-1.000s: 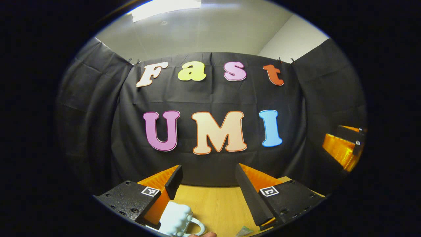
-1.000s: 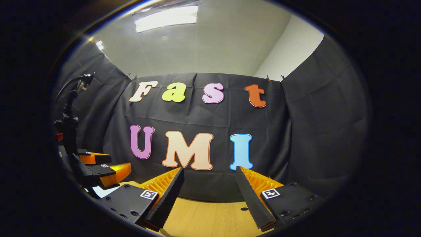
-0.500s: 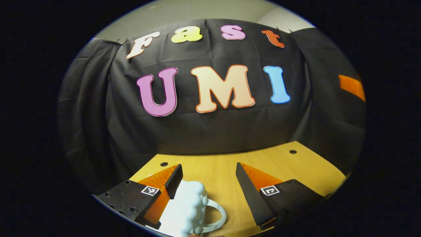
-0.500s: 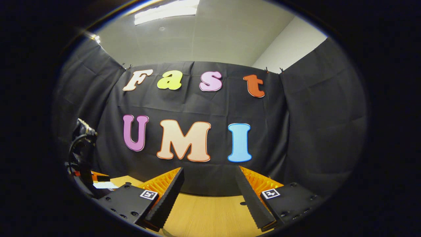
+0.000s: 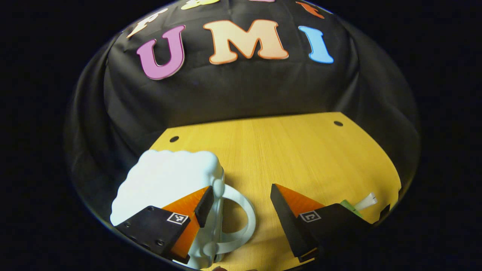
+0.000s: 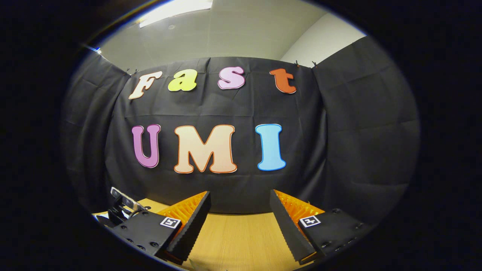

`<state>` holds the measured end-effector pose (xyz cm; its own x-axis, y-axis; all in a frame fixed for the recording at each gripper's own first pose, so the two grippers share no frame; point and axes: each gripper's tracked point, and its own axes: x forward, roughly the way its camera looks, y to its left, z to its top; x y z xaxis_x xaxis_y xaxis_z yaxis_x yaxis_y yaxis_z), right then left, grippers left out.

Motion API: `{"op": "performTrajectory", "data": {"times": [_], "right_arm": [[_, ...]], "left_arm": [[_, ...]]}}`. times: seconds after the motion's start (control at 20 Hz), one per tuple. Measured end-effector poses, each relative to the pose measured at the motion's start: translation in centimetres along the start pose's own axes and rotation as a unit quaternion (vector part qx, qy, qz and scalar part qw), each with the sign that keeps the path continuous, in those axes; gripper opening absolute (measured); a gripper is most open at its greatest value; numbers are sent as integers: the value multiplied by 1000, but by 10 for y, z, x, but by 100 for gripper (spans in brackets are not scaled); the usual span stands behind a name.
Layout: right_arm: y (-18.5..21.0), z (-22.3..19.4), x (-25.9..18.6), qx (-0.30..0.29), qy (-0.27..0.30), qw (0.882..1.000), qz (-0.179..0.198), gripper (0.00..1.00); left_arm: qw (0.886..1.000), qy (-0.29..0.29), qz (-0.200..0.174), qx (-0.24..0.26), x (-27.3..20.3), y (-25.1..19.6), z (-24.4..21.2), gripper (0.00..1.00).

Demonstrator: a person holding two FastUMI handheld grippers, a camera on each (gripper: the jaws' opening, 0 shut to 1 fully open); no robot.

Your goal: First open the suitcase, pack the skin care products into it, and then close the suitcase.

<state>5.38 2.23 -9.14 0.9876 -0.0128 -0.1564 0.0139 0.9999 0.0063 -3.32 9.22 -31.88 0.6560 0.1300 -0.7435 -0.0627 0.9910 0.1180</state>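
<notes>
Both grippers gape wide with nothing held. Left gripper (image 5: 239, 195) hangs over the white suitcase (image 5: 169, 180) on the table (image 5: 301, 150) — best to hook its handle (image 5: 241, 218) squarely; right gripper (image 6: 239, 210) waits apart, facing the wall.

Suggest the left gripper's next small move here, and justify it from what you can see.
Probably lower the open left gripper so its fingers straddle the loop handle of the white bumpy case on the wooden table. One finger already overlaps the case, and the handle lies between them.
</notes>
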Motion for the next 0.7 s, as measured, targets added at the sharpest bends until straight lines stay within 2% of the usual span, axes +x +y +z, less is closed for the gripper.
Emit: {"op": "performTrajectory", "data": {"times": [0.2, 0.3, 0.5, 0.55, 0.6, 0.65, 0.7], "right_arm": [[-5, -2, -2, -8, 4, 1000, -7, 98], [-6, -1, -2, -7, 5, 1000, -7, 98], [-3, -4, -3, -19, 10, 1000, -4, 98], [-1, -4, -3, -20, 10, 1000, -2, 98], [1, -4, -4, -22, 9, 1000, 0, 98], [2, -3, -5, -25, 8, 1000, 1, 98], [4, -4, -6, -27, 7, 1000, 3, 98]], "left_arm": [[998, 52, -23, -5, 15, -17, -29, 87], [997, 70, -23, -15, 23, -19, -39, 80], [995, 91, -27, -19, 33, -21, -50, 76], [994, 98, -47, -23, 36, -28, -52, 70], [993, 107, -48, -25, 33, -28, -57, 64], [993, 109, -45, -26, 30, -25, -56, 48], [993, 104, -37, -27, 31, -19, -55, 38]]}}
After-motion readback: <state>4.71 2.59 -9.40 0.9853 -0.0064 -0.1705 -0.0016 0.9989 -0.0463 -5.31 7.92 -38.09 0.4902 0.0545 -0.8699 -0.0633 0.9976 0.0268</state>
